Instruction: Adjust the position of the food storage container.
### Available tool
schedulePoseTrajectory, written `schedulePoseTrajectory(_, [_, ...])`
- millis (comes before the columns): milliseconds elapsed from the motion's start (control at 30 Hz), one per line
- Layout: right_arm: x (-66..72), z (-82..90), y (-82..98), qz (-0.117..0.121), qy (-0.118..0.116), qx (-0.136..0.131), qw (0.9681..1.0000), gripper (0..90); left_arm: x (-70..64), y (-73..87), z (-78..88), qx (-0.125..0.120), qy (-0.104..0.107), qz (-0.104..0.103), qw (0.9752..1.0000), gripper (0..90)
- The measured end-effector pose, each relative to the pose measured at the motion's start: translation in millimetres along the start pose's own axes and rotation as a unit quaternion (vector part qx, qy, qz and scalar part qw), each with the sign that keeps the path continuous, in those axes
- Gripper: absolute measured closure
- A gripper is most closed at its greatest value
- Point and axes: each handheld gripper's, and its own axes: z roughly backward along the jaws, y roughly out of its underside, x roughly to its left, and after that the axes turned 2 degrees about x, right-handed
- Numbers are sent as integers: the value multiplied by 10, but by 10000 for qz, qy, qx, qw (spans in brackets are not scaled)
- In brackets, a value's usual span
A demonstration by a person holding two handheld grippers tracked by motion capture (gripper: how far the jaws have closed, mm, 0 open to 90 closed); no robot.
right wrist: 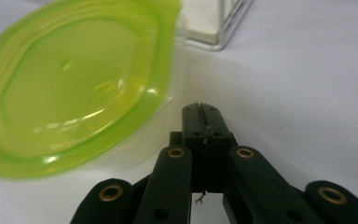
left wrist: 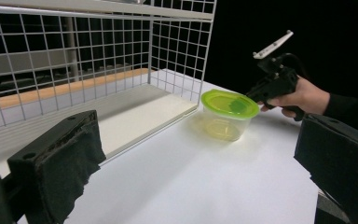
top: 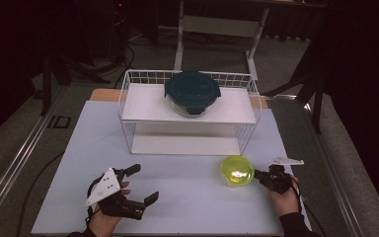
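Note:
A small clear container with a lime-green lid [top: 237, 171] [left wrist: 228, 113] [right wrist: 74, 88] stands on the white table in front of the wire rack. My right gripper [top: 258, 175] [left wrist: 257, 97] [right wrist: 201, 111] is shut with nothing between its jaws, its tip close beside the container's right side; whether it touches is unclear. My left gripper [top: 143, 183] rests near the table's front left, open and empty, its two padded fingers [left wrist: 60, 158] wide apart and pointed toward the container. A round glass container with a dark teal lid [top: 193, 92] sits on the rack's upper shelf.
The white wire rack [top: 128, 98] [left wrist: 177, 42] with two white shelves stands at the back middle of the table [top: 187, 197]. Its lower shelf [top: 185, 144] is bare. Beyond the table are a grey floor, cables and a white table frame [top: 217, 27].

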Motion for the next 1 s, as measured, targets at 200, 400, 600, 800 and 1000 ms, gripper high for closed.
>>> schedulePoseTrajectory(200, [-44, -50, -36, -78, -99, -101, 9999, 900, 8, 5, -12, 37, -1, 13, 10000, 12])
schedulePoseTrajectory(400, [36, -69, -15, 19, -265, -34, 9996, 900, -1, 0, -12, 31, 29, -3, 10000, 13])
schedulePoseTrajectory(600, [149, -84, 8, 162, -411, 46, 9990, 900, -3, -3, -6, 11, 25, 9, 10000, 12])
schedulePoseTrajectory(800, [329, -142, 7, 368, -600, 141, 9974, 900, -7, -6, -5, -3, 21, 3, 10000, 13])
schedulePoseTrajectory(1000, [344, -202, -16, 473, -543, 223, 9972, 900, -6, -9, 3, -3, 23, -19, 10000, 13])
